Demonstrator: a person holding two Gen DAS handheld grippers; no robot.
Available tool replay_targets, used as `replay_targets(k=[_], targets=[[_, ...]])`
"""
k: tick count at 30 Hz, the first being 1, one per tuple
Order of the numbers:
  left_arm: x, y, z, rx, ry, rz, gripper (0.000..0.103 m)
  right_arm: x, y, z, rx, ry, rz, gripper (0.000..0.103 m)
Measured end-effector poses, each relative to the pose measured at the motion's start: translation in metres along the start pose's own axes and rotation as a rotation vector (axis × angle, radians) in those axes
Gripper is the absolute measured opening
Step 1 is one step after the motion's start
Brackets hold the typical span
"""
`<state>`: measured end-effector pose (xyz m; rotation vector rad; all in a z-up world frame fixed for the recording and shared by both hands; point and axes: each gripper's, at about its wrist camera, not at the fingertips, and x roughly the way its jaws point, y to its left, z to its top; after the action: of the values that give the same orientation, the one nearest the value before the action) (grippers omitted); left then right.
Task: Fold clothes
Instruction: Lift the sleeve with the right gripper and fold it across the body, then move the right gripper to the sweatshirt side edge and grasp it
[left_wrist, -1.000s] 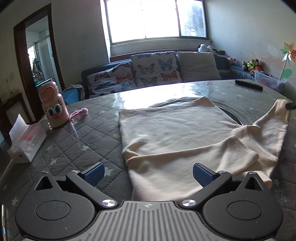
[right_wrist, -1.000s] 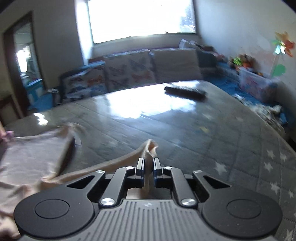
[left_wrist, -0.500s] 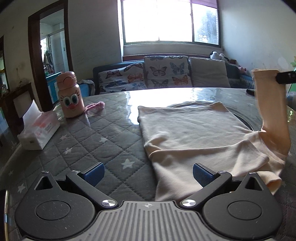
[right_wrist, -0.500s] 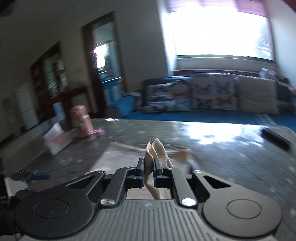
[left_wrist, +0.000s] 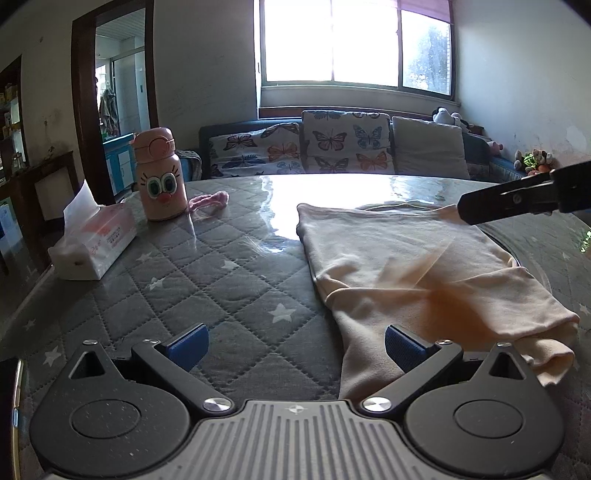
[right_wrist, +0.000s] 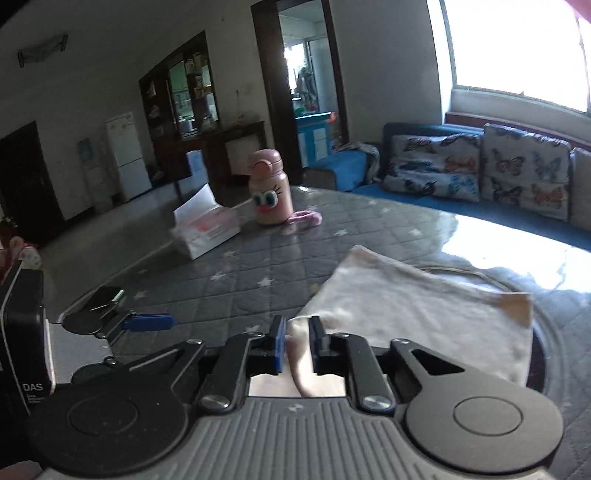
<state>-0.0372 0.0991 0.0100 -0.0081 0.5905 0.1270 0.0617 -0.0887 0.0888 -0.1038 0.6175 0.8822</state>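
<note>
My left gripper (left_wrist: 293, 341) hangs low over the near edge of the quilted table (left_wrist: 192, 280), its blue pads spread wide with nothing between them. The cream shirt (left_wrist: 388, 251) lies flat ahead and to the right of it, body spread out, one sleeve (left_wrist: 498, 295) already laid across the lower part, its cuff bunched near the table edge. My right gripper (right_wrist: 297, 345) is out over the shirt's far side; its pads stand only slightly apart, with a strip of the cream fabric running up between them, so I judge I'm at the point of letting it go, though I can't tell whether the pads press on the cloth. A blurred streak across the shirt suggests loose fabric dropping. So the sleeves look nearly folded in, while folding the body remains. The pink bottle (left_wrist: 159, 175) and tissue box (left_wrist: 94, 236) sit well apart, on the left.
</note>
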Motion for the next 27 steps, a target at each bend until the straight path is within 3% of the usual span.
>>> replay_targets(k=[6,13,19,27], targets=[[0.004,-0.010,0.006,0.017,0.000,-0.011,0.103,-0.026,-0.023,-0.015,-0.001,0.028,-0.059,0.017],[0.020,-0.034,0.013,0.072,0.023,-0.038,0.103,-0.042,-0.067,-0.069,0.065,0.153,-0.181,0.019],[0.038,-0.039,0.011,0.093,0.076,0.010,0.103,-0.040,-0.090,-0.096,0.117,0.205,-0.196,0.019],[0.043,-0.036,0.025,0.095,0.063,0.034,0.103,-0.042,-0.100,-0.079,0.105,0.160,-0.184,0.022]])
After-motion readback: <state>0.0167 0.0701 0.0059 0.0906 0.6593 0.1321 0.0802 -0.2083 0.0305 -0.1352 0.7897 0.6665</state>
